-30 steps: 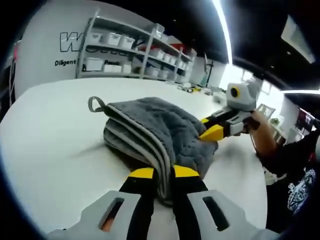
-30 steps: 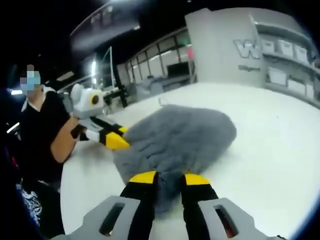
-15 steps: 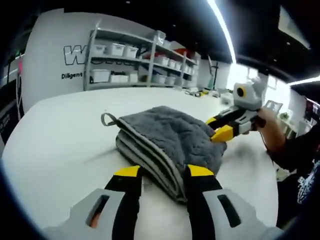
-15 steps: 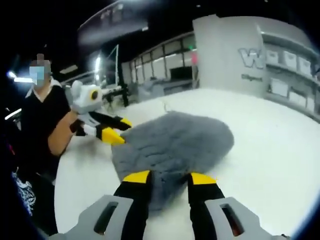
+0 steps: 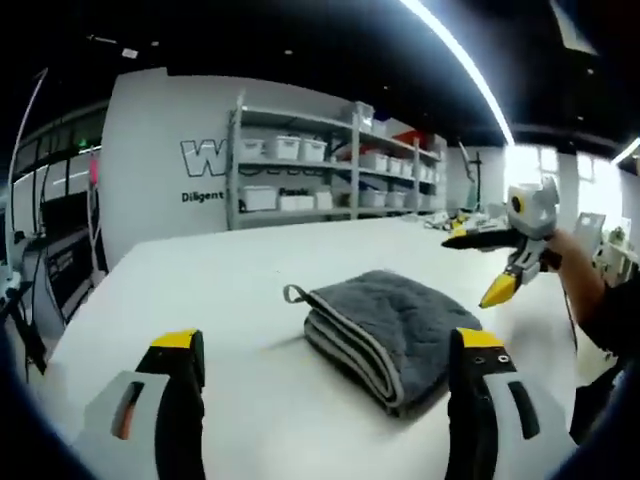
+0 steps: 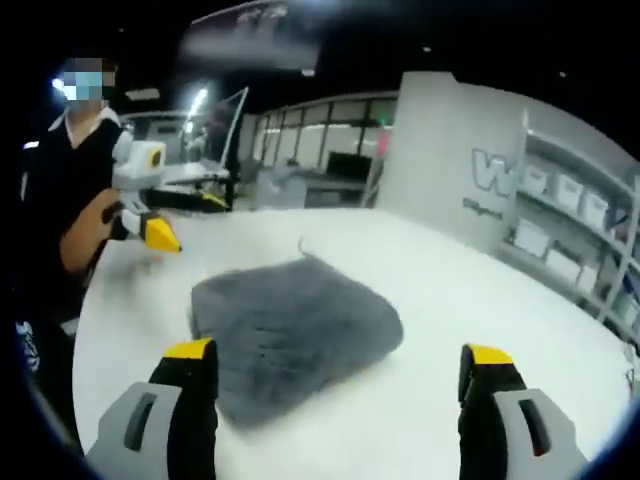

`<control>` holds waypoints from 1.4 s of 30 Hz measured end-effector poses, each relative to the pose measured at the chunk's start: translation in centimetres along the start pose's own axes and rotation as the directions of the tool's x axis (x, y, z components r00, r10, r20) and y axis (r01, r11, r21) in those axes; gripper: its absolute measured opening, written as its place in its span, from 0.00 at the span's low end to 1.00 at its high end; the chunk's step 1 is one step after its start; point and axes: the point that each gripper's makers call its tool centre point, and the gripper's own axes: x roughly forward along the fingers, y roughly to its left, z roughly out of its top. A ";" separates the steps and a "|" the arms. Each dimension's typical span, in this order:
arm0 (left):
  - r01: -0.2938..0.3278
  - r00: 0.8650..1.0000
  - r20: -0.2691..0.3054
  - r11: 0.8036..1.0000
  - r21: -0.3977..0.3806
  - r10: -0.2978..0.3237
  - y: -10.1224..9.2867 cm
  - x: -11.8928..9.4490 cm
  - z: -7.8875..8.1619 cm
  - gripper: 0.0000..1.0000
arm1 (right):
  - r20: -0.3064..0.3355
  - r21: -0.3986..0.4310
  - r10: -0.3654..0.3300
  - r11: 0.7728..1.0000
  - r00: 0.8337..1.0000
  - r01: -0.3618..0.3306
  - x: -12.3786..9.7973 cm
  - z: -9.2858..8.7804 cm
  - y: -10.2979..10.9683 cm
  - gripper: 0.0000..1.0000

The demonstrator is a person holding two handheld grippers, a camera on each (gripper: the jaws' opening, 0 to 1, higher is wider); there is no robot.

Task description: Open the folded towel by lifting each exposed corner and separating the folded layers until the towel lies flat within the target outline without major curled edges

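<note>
Folded grey towel point(image 5: 385, 328) on white tabletop point(image 5: 200, 290); left gripper point(image 5: 325, 352) and right gripper point(image 6: 340, 362) apart from it, jaws wide.

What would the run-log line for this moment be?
towel: folded, on table | left gripper: open, off towel | right gripper: open, off towel

One folded grey towel point(image 5: 385, 328) — one white table point(image 5: 200, 290); two grippers — left gripper point(image 5: 325, 355), right gripper point(image 6: 340, 370)

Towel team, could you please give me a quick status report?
Left gripper open, right gripper open, both clear of the towel. Towel folded on the white table, hanging loop exposed. Nothing in the way.
</note>
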 end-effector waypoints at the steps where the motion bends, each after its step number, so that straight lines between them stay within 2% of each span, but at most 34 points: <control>1: -0.002 1.000 0.003 1.000 -0.003 0.002 0.0 -0.1 0.1 1.00 | 0.001 -0.007 -0.001 1.000 1.000 0.001 -0.1 0.1 -0.1 1.00; 6: -0.006 1.000 0.020 1.000 0.000 0.006 -0.6 -0.5 0.8 1.00 | -0.008 -0.036 -0.013 0.999 1.000 0.012 -0.8 0.8 -0.8 1.00; 10: -0.016 0.998 0.058 1.000 -0.010 0.017 -1.3 -1.4 2.1 1.00 | 0.022 -0.086 -0.035 0.996 0.999 0.036 -2.4 3.3 -2.2 1.00; 14: -0.033 0.992 0.117 0.998 -0.059 0.039 -1.7 -2.4 3.4 1.00 | 0.026 -0.161 -0.055 0.985 0.998 0.058 -3.7 5.9 -3.7 1.00; 16: -0.044 0.990 0.133 0.996 -0.080 0.055 -1.7 -2.9 3.6 1.00 | 0.028 -0.188 -0.060 0.980 0.998 0.064 -4.3 7.2 -4.2 1.00; 19: -0.039 0.988 0.148 0.994 -0.099 0.053 -2.1 -3.6 3.8 1.00 | 0.046 -0.234 -0.055 0.970 0.997 0.064 -5.1 10.0 -5.0 1.00; 21: -0.040 0.987 0.152 0.994 -0.100 0.055 -2.2 -3.9 4.0 1.00 | 0.043 -0.260 -0.058 0.963 0.997 0.067 -5.3 11.1 -5.4 1.00; 25: -0.049 0.985 0.163 0.994 -0.100 0.065 -2.4 -4.6 4.5 1.00 | 0.035 -0.290 -0.024 0.956 0.999 0.034 -5.3 12.6 -5.5 1.00; 28: -0.054 0.982 0.174 0.992 -0.111 0.073 -2.6 -5.0 4.9 1.00 | 0.024 -0.317 -0.005 0.948 1.000 0.012 -4.9 13.1 -5.6 1.00; 33: -0.036 0.977 0.201 0.983 -0.179 0.072 -3.0 -5.1 5.5 1.00 | 0.000 -0.373 0.041 0.927 0.999 -0.038 -4.2 14.6 -5.5 1.00; 36: -0.057 0.976 0.192 0.978 -0.202 0.097 -2.5 -4.6 5.1 1.00 | -0.014 -0.420 0.056 0.906 0.998 -0.057 -4.2 15.7 -5.6 1.00; 40: -0.077 0.974 0.190 0.969 -0.233 0.123 -1.8 -4.1 5.0 1.00 | -0.029 -0.442 0.077 0.893 0.997 -0.082 -3.7 16.9 -5.9 1.00; 42: -0.093 0.973 0.187 0.968 -0.235 0.139 -1.4 -4.0 5.0 1.00 | -0.071 -0.451 0.104 0.884 0.992 -0.125 -3.1 16.8 -6.0 1.00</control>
